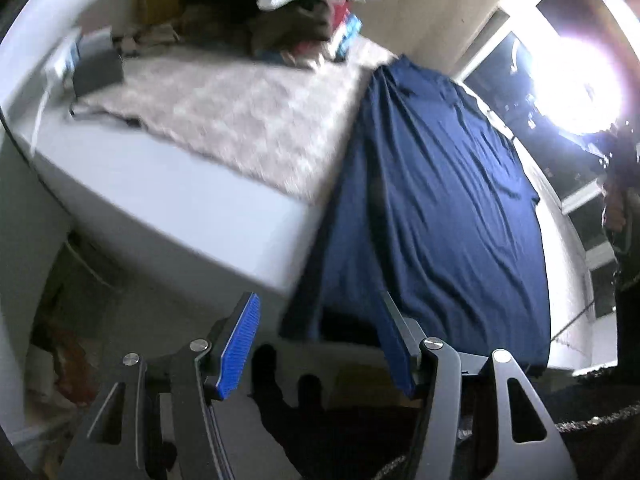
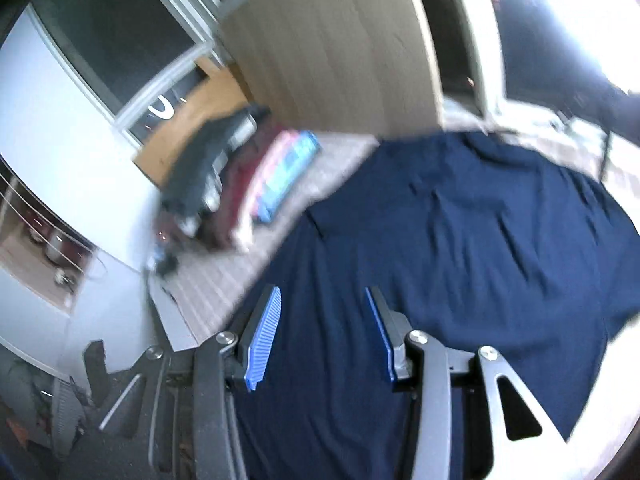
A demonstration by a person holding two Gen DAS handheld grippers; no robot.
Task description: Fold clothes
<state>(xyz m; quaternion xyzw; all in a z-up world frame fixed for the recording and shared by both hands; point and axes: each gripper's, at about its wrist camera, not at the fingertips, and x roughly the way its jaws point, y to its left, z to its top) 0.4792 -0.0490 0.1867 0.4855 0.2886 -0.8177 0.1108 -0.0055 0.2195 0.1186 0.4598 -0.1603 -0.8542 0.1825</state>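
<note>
Navy garment: a dark blue shirt (image 1: pixel 436 208) lies spread over the bed, its collar end away from both cameras and its near hem draped over the bed's front edge.
Bed surface: a pale, patterned cover (image 1: pixel 240 120) lies beside the shirt, with the white bed side (image 1: pixel 160 216) below it.
Left gripper (image 1: pixel 320 344): jaws stand apart with nothing between the blue pads; in the left wrist view the shirt's hanging edge is just beyond the tips, not pinched.
Right gripper (image 2: pixel 320 336): jaws part-way open and empty; it hangs over the near part of the shirt, and I cannot tell whether the tips touch the cloth.
Done so far: the shirt looks laid out fairly flat, with shallow creases only, and 1 long edge runs straight along the cover.
Left to do: I see no clear fold in it, so by my judgement the folding itself is all ahead, starting with a grasp on an edge or corner.
Pile at the head: a heap of other clothes (image 1: pixel 304 12) sits at the far end of the bed, well apart from the shirt; these may be waiting their turn.
Other things: a flat dark object (image 1: pixel 96 72) lies on the cover's far corner, and a wooden panel (image 2: pixel 340 48) stands behind the bed.
In the way: nothing lies on the shirt; both views are blurred, so fine details stay uncertain.
</note>
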